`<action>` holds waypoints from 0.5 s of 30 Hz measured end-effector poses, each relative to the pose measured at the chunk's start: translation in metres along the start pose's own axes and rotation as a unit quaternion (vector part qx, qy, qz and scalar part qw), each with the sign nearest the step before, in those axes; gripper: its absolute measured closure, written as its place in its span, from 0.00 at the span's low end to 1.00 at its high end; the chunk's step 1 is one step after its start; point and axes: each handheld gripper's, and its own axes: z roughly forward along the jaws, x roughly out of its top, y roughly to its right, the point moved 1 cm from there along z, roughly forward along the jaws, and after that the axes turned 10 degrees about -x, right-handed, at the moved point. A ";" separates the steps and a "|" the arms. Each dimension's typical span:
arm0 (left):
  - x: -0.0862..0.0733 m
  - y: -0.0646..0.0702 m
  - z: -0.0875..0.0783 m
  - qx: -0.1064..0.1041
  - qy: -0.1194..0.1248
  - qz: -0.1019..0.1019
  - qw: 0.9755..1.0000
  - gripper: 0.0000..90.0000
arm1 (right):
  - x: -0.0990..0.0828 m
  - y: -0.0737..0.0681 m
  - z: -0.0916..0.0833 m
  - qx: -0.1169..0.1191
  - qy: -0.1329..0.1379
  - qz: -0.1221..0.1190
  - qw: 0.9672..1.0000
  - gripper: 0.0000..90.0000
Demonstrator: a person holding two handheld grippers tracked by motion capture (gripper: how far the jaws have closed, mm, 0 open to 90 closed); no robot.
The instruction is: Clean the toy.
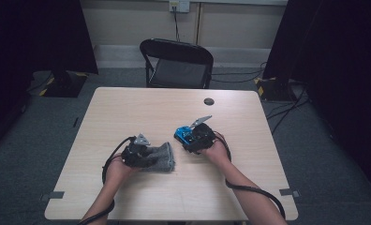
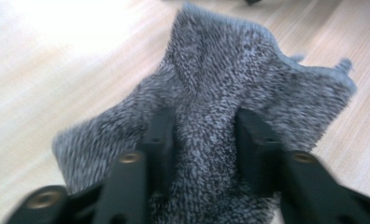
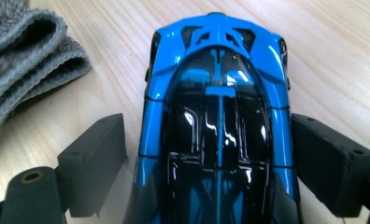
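The left tongs sit on the near-left part of the worktop, jaws closed on a bunched ridge of the grey cloth. The pinch gathers the fabric into a fold between the jaws, probably so the cloth can be lifted or dragged as one piece instead of sliding flat. The right tongs are just to the right of it, at the blue toy car, which rests on the wood beside the cloth.

The right gripper view gives what the high view cannot: the jaws stand apart on either side of the car's body, the right one close against its flank and the left one with a clear gap, so nothing is gripped (a straddle that looks like lining up for a side-on grasp). It also shows the cloth's rolled edge lying near the car but apart from it. The left gripper view shows the cloth's speckled knit, its far edge hanging free.
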 end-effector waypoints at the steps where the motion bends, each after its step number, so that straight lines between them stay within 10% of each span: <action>1: 0.001 -0.001 -0.001 -0.003 0.006 0.001 1.000 0.57 | -0.001 0.000 0.000 0.001 -0.002 0.002 1.000 0.16; 9: 0.004 -0.006 0.001 -0.018 -0.024 0.059 0.998 0.51 | -0.002 -0.002 0.001 -0.007 0.003 -0.007 1.000 0.16; 15: -0.002 -0.009 0.009 -0.041 -0.020 0.035 0.998 0.54 | -0.001 -0.005 0.002 -0.014 0.001 -0.003 1.000 0.12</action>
